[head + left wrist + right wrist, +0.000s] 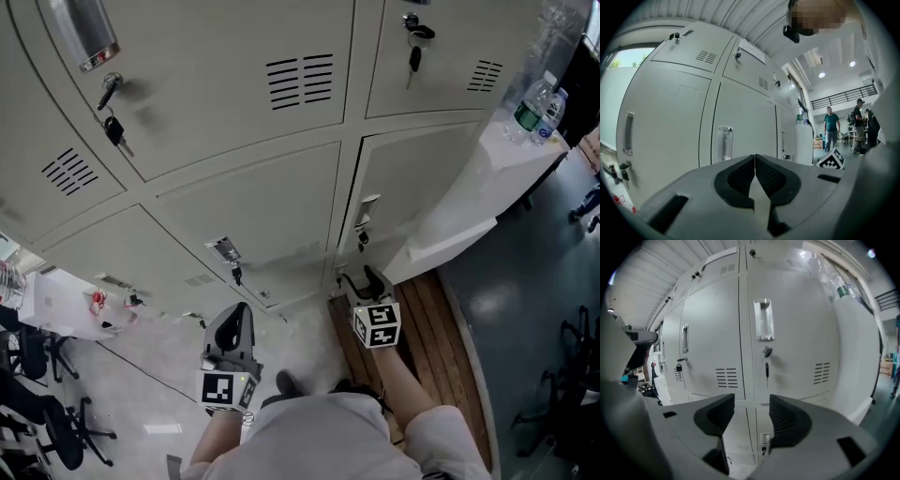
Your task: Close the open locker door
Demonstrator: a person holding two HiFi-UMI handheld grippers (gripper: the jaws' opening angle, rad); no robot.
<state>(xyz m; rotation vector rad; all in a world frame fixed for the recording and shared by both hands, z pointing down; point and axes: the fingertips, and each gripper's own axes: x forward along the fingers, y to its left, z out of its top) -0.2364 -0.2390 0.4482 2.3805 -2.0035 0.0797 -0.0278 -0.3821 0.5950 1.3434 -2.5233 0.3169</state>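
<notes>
Left hand-held gripper (236,314) has its jaws together, empty; right hand-held gripper (360,277) is spread, empty, near the lower locker door (412,183), which looks shut. Bottles (537,105) stand on the white surface (487,178) beside the lockers (234,122).

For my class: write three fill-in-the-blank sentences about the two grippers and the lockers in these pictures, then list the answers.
1. The left gripper has its jaws ____.
2. The right gripper has its jaws ____, with nothing between them.
3. In the head view, a black ____ hangs on the upper-left locker door.
Missing words: shut; open; key.
</notes>
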